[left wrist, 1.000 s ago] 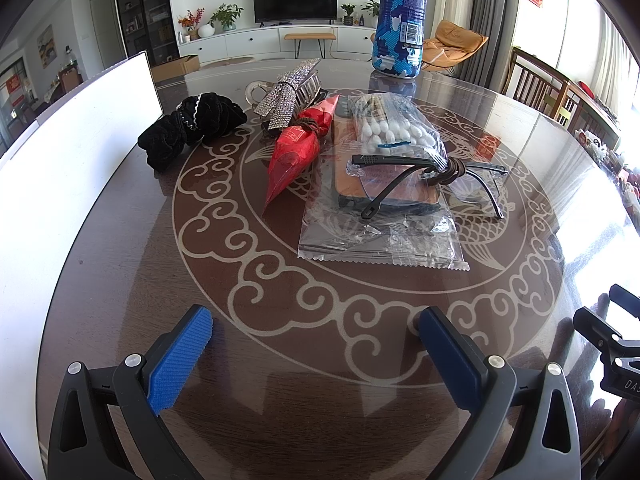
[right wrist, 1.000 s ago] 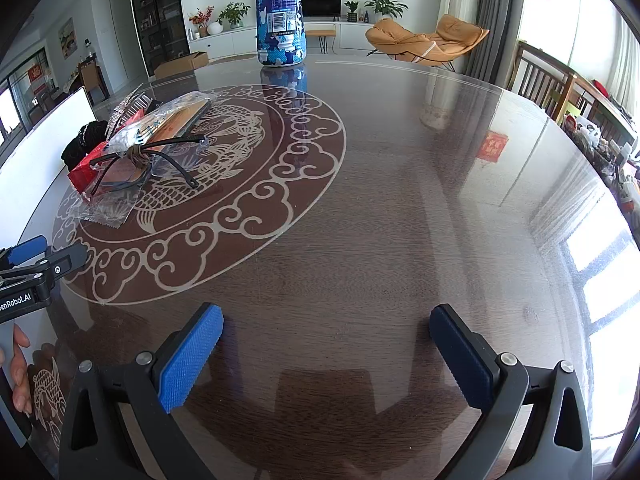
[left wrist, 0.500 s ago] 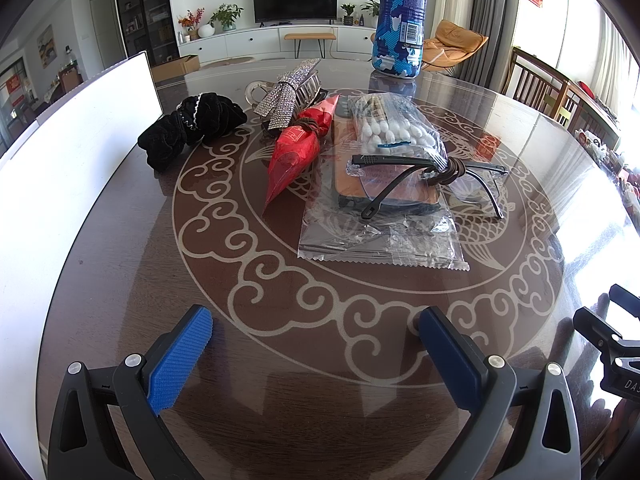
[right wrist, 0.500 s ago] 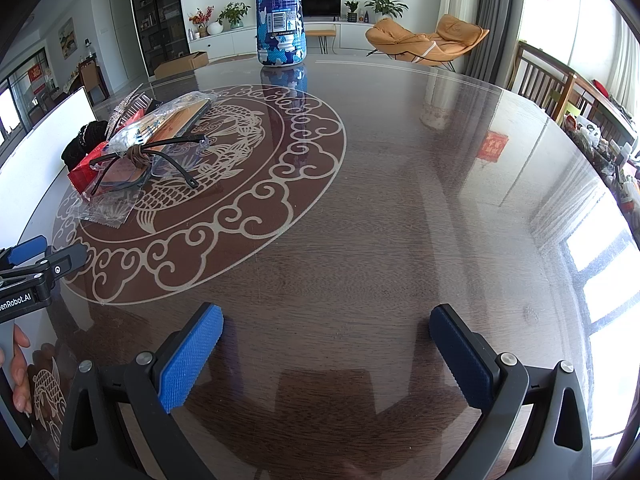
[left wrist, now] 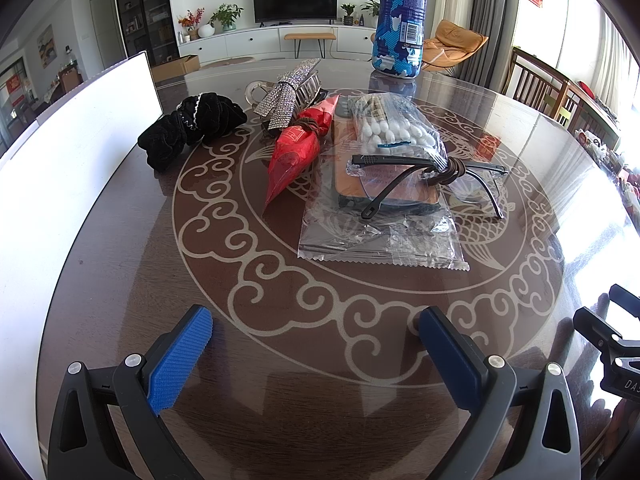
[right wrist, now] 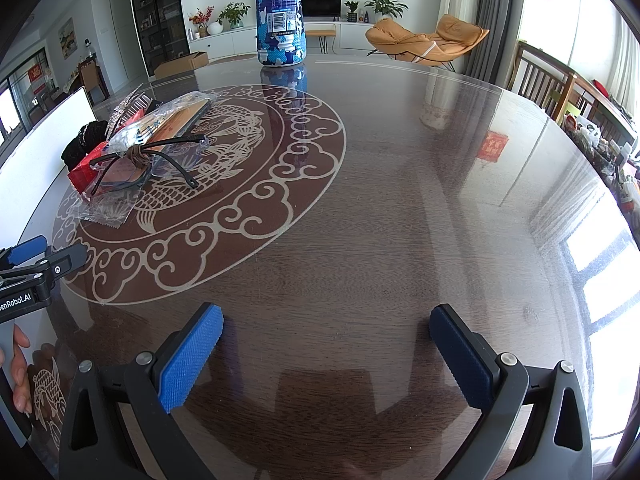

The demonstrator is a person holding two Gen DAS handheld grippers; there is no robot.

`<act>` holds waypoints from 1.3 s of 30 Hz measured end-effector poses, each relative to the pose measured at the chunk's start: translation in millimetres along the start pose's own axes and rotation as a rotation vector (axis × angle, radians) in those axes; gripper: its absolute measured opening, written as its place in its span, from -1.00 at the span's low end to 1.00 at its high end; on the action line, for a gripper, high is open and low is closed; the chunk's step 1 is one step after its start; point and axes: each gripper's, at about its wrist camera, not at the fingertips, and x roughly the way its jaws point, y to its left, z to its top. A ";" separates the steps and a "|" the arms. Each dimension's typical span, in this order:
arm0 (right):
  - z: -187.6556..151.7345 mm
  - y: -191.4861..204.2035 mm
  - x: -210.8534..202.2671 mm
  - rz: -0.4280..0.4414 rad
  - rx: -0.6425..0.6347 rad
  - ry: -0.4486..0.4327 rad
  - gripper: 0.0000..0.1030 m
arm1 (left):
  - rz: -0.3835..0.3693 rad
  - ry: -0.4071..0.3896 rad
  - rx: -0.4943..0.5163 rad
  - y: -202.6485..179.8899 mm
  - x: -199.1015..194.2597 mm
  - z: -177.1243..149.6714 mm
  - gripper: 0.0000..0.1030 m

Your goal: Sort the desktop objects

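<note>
A pile of small items lies mid-table in the left wrist view: a black scrunchie, a rhinestone hair clip, a red cone packet, a bag of cotton swabs, black-framed glasses with a brown hair tie around them, and a clear wrapper. My left gripper stands open well short of the pile, holding nothing. In the right wrist view the pile is at far left, and my right gripper is open over bare wood.
A tall blue camouflage bottle stands at the table's far side. A white board runs along the left edge. The round glass-topped table has a scroll pattern. Wooden chairs stand at the right. A hand holds the left tool.
</note>
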 end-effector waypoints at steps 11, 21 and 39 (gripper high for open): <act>0.0 0.0 0.0 0.000 0.000 0.000 1.00 | -0.038 0.001 0.055 7.9 -7.5 -9.5 1.00; -0.2 -0.1 -0.1 0.000 0.000 0.000 1.00 | -0.054 0.001 0.075 22.2 -11.7 -13.7 1.00; -0.2 -0.2 -0.1 0.000 0.000 0.000 1.00 | -0.050 0.000 0.072 23.9 -12.7 -15.0 1.00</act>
